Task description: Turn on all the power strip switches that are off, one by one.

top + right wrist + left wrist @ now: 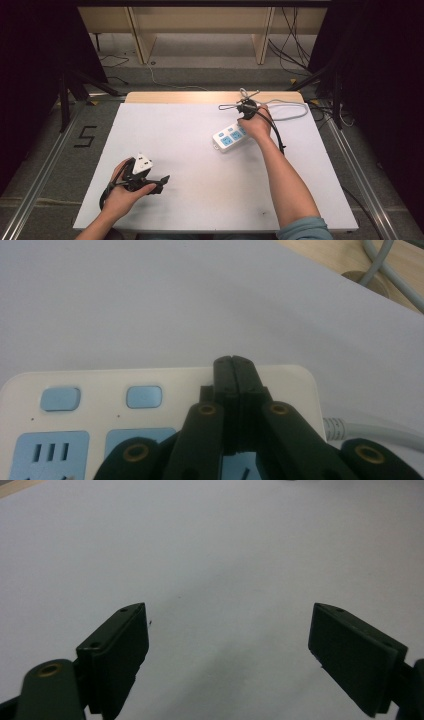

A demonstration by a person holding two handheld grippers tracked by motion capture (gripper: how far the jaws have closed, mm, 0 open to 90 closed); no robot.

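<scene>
White rectangular counter (200, 165) with pale wooden far edge stood on grey floor (45, 150). Black "5" marking (85, 136) lay left of it. Light wooden frame (200, 30) and loose black cables (292, 45) beyond.

The power strip (165, 390) is cream-white with pale blue socket faces and two pale blue buttons; its cable (290, 112), toward one o'clock, is light grey. The table (200, 165) wears a plain white sheet, bare tan wood at twelve o'clock. Both grippers, left (230, 655) and right (233, 362), are black with brass-coloured rivets.
</scene>
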